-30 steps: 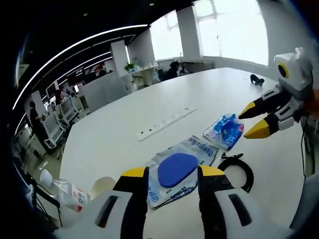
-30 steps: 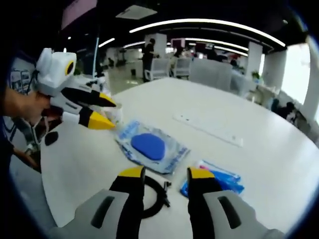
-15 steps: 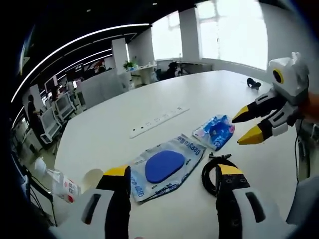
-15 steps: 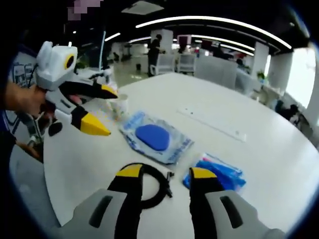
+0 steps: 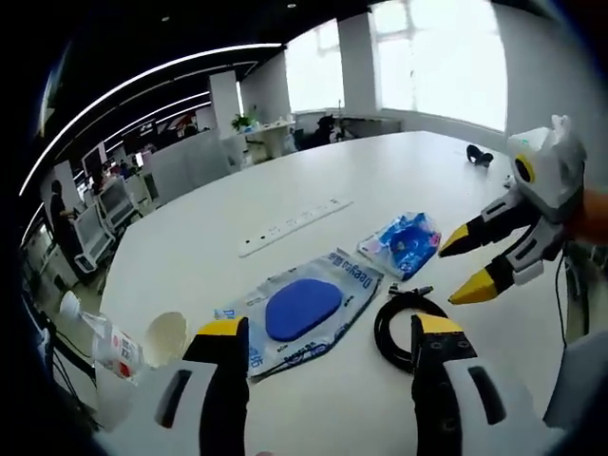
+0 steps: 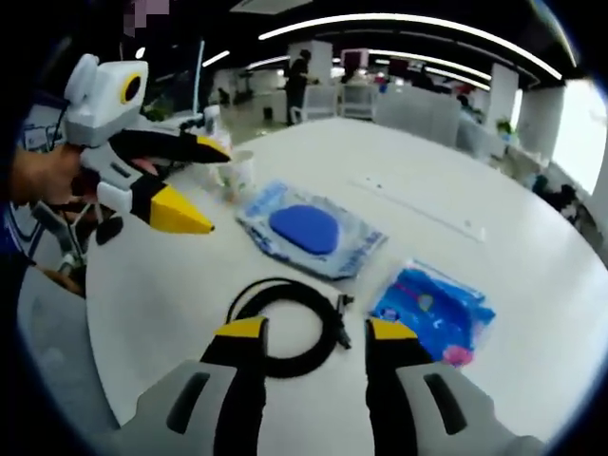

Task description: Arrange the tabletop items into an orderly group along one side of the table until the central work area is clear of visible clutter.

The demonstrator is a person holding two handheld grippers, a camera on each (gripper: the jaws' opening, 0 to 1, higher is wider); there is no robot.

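On the white table (image 5: 313, 190) lie a clear packet holding a blue oval pad (image 5: 302, 308) (image 6: 306, 229), a coiled black cable (image 5: 406, 320) (image 6: 288, 326) and a blue crumpled wrapper (image 5: 402, 240) (image 6: 434, 308). A paper cup (image 5: 167, 335) (image 6: 238, 172) and a plastic bottle (image 5: 99, 334) stand at the table's edge. My left gripper (image 5: 331, 332) is open above the packet and cable, and appears again as the left gripper (image 6: 204, 186) beside the cup. My right gripper (image 6: 314, 332) is open over the cable, and enters as the right gripper (image 5: 459, 265) right of the wrapper.
A long white power strip (image 5: 296, 225) (image 6: 418, 215) lies across the table's middle. A small dark object (image 5: 479, 155) sits at the far edge. Office desks, chairs and distant people fill the room behind. A person's hand (image 6: 38, 176) holds the left gripper.
My left gripper's jaws have spread wider. Both cameras have pulled back and shifted, so the cable now sits under both grippers. The table items have not moved.
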